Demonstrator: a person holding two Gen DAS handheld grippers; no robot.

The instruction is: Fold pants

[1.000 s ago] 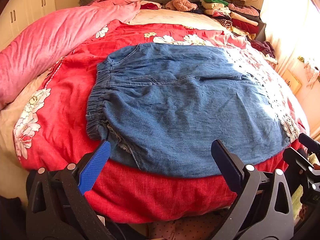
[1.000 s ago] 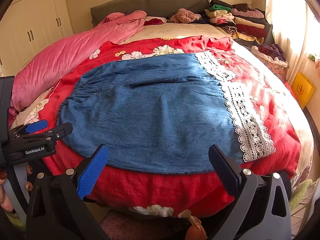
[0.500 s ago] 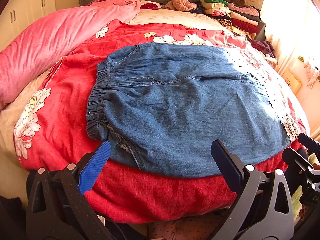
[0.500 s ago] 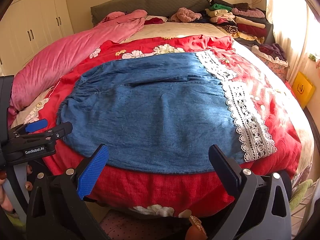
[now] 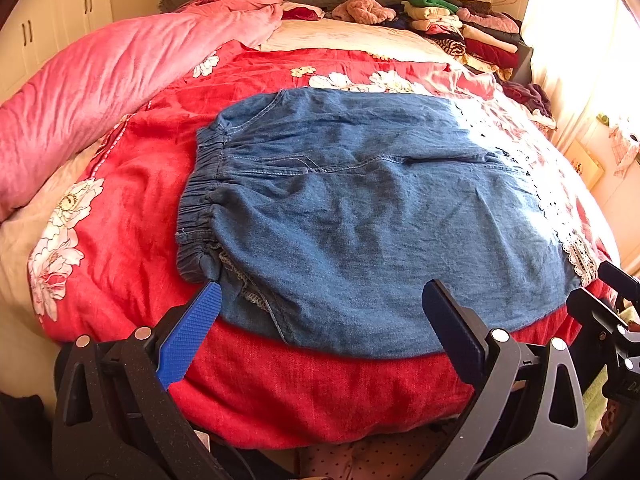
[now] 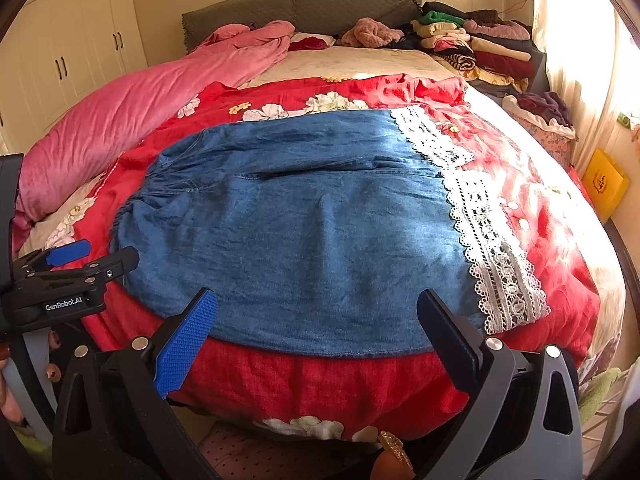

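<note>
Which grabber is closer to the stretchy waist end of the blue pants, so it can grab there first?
Probably the left gripper: its open fingers sit beside the elastic waistband of the denim pants. The right gripper, also open, faces the lace hem.

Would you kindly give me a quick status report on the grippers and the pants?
Left gripper open, empty; right gripper open, empty. Denim pants spread flat on red bedspread, not yet folded. Nothing lying on the pants.
</note>
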